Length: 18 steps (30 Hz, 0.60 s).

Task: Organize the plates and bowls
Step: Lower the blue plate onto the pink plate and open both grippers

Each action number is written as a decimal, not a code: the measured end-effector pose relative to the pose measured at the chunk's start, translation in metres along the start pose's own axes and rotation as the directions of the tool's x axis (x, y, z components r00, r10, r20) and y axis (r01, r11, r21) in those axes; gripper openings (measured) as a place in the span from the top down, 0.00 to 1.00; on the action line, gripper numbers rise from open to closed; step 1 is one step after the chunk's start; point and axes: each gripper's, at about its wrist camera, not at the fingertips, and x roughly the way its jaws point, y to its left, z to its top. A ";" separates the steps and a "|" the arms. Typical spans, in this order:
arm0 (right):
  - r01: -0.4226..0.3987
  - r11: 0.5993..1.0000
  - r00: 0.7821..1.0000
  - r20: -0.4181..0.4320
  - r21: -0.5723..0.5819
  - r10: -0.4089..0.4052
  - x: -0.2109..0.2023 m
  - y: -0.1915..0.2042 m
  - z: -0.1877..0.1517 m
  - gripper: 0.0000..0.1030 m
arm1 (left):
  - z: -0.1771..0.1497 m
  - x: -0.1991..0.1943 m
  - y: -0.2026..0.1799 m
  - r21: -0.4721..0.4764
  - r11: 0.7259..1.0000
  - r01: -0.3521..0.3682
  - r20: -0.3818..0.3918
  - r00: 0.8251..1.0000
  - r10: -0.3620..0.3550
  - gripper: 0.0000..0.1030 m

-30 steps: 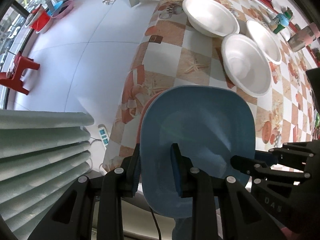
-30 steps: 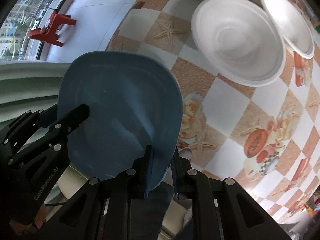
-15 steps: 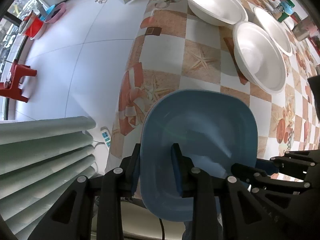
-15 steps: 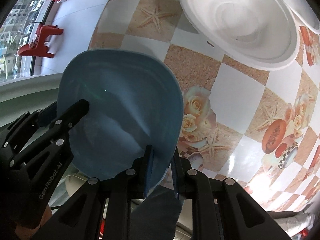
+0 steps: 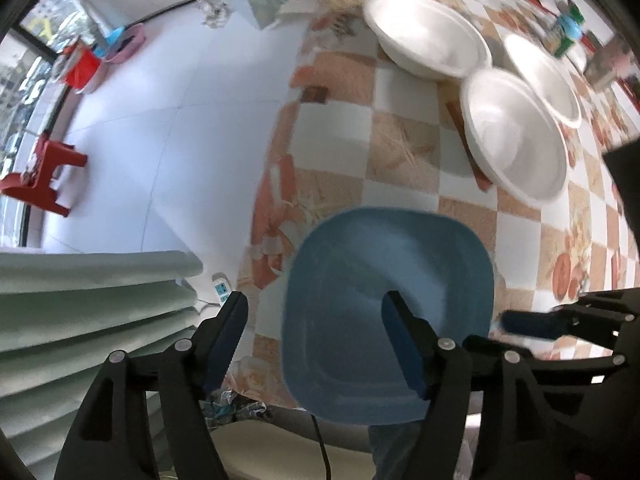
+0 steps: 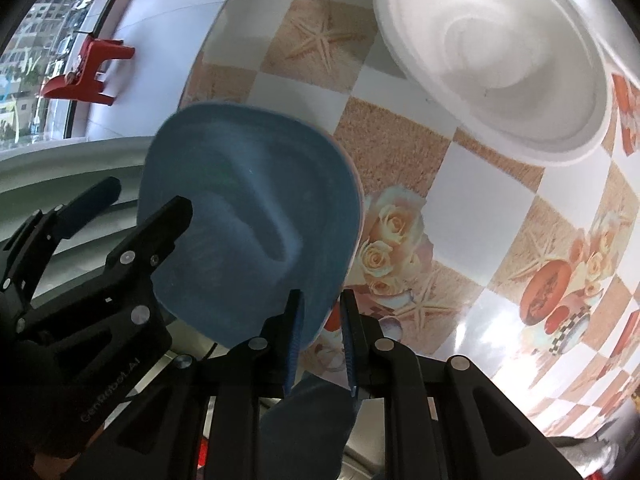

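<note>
A blue square plate (image 5: 388, 312) lies at the near left corner of the checkered table (image 5: 400, 96), with a pink rim showing under its edge in the right wrist view. My left gripper (image 5: 315, 300) points straight down and its jaws are opening. The plate's left rim is between them, and the pads stand clear of it. My right gripper (image 6: 320, 304) is shut on the blue plate (image 6: 248, 200) at its near right rim, its jaws just starting to ease. Three white bowls (image 5: 516, 136) sit farther back on the table.
The table's left edge drops to a white tiled floor with a red stool (image 5: 40, 176) and a power strip (image 5: 222, 286). Pale green pleated fabric (image 5: 80, 312) hangs at the near left. Cups and small items (image 5: 568, 28) stand at the far right.
My left gripper's jaws have spread wide and let go of the plate's left rim. The right gripper has kept its hold on the other rim.
</note>
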 end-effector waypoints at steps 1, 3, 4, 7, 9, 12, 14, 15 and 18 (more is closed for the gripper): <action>0.003 1.000 1.000 0.006 -0.001 -0.003 -0.001 0.001 -0.001 0.63 | 0.001 -0.002 0.004 -0.015 1.000 0.011 0.004 1.000 -0.011 0.26; 0.034 0.999 0.999 0.020 -0.005 -0.034 -0.006 -0.003 -0.003 0.35 | 0.002 -0.006 0.010 -0.051 0.998 0.046 0.008 0.999 -0.045 0.23; 0.026 1.000 0.999 0.028 -0.002 -0.026 -0.008 -0.005 -0.004 0.27 | 0.002 -0.007 0.011 -0.059 0.997 0.054 0.008 0.999 -0.054 0.23; -0.002 1.000 0.999 0.040 0.026 0.001 -0.016 -0.013 -0.006 0.26 | 0.002 -0.010 0.012 -0.081 0.994 0.079 0.011 0.997 -0.079 0.21; 0.008 0.999 0.999 0.053 0.031 -0.010 -0.022 -0.017 -0.008 0.14 | 0.004 -0.014 0.011 -0.094 0.989 0.111 0.024 0.994 -0.109 0.17; 0.006 0.999 0.995 0.096 0.034 -0.009 -0.030 -0.026 -0.015 0.00 | 0.003 -0.023 0.005 -0.078 0.987 0.143 0.073 0.988 -0.137 0.08; -0.002 0.998 0.994 0.106 0.067 -0.005 -0.033 -0.037 -0.020 0.00 | 0.005 -0.025 0.001 -0.078 0.983 0.164 0.067 0.985 -0.159 0.00; -0.001 0.997 0.994 0.111 0.078 -0.007 -0.034 -0.042 -0.023 0.00 | 0.006 -0.025 -0.002 -0.077 0.981 0.176 0.061 0.983 -0.172 0.00; -0.016 0.992 0.993 0.114 0.123 0.002 -0.038 -0.057 -0.031 0.00 | 0.008 -0.021 -0.011 -0.077 0.973 0.218 0.020 0.976 -0.217 0.00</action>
